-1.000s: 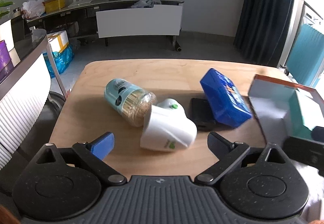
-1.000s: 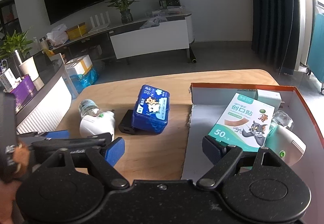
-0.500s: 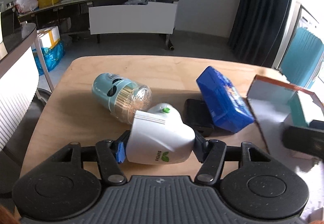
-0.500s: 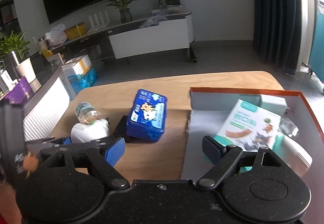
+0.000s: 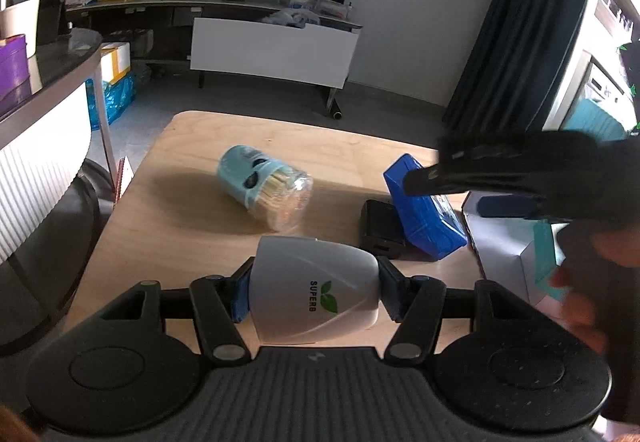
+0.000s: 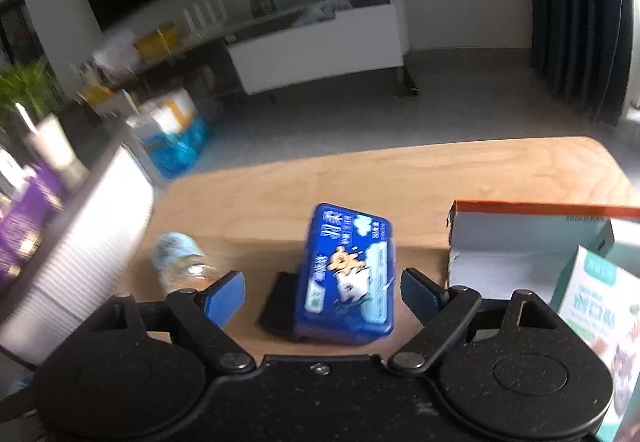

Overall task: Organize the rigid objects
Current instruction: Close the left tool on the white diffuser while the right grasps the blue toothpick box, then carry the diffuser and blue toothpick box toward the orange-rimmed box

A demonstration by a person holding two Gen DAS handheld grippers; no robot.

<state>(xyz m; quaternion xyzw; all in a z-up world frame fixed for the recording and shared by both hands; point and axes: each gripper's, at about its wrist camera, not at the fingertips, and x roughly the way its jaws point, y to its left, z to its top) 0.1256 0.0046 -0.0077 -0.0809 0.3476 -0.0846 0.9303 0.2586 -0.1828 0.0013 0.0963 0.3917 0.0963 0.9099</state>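
1. Tongs of the left hand, the left tongs (image 5: 313, 292), are squeezing the white SUPERB container (image 5: 314, 292) from both sides at the bottom middle of the left view. A second ago these tongs were wide apart and the container was lying on the table (image 5: 192, 218); now it is sitting up between the pads and looking lifted off the wood.
2. The toothpick jar (image 5: 266, 192) is lying on its side in the middle of the left view, now apart from the white container that was leaning on it before.
3. The right tongs (image 6: 323, 296) are standing wide apart and holding nothing. They are now framing the blue box (image 6: 346, 274) at the bottom middle of the right view; a moment ago they were hanging over the open carton.
4. The blue box is leaning on a black block (image 6: 280, 302) just to its left.
5. The open carton (image 6: 528, 238) with the orange rim is sitting at the right of the right view, with a teal and white packet (image 6: 592, 306) inside it.
6. I am guessing the white container is going into the carton next, and the blue box is the right hand's next pick. The right view is blurry, so I am not sure how close the tongs are to it.
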